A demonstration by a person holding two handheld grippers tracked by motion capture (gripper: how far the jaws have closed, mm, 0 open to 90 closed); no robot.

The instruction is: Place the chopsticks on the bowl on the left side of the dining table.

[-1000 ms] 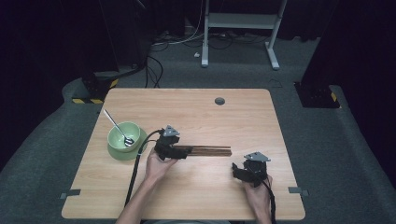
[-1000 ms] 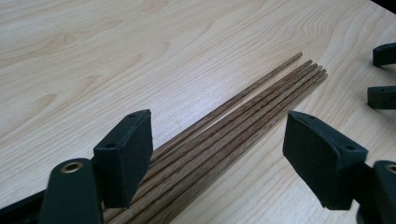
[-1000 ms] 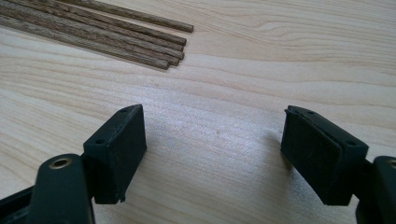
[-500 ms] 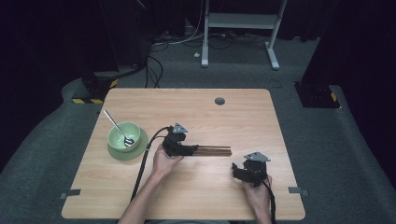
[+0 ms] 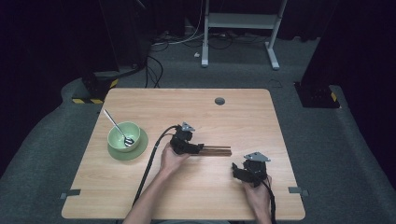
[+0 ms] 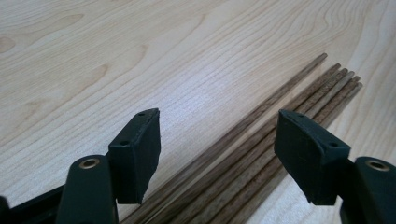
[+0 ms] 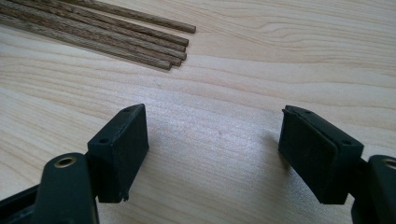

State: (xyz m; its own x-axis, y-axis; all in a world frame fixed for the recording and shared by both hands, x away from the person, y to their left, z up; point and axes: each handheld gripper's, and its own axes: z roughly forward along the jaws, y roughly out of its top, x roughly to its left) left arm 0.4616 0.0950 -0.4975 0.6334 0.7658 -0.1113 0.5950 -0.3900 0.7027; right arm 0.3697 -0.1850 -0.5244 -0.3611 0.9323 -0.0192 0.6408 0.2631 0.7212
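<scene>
Left gripper sits over the near end of a bundle of thin dark-brown wooden chopsticks lying flat on the light wooden table, roughly at its middle, running left to right in the high view. In the left gripper view the jaws stand wide apart and have just been closing a little; the chopsticks lie between the two black pads, on the table, with neither pad pressing on them. One stick lies slightly splayed from the rest toward the left pad; the others lie side by side, nearer the right pad. Whether the pad tips touch the table surface cannot be told.

Right gripper rests near the front right part of the table, held by the person's right hand, well clear of the bundle. In the right gripper view its jaws are spread wide with only bare wood grain between them; the far ends of the chopsticks lie at upper left, beyond the pads and apart from them.

The person's left hand grips the left gripper from behind, and a black cable trails from it toward the table's front edge.

A pale green round bowl stands on a matching green saucer at the left side of the table, well apart from the chopsticks. A metal spoon leans in the bowl, handle pointing up and away to the left.
</scene>
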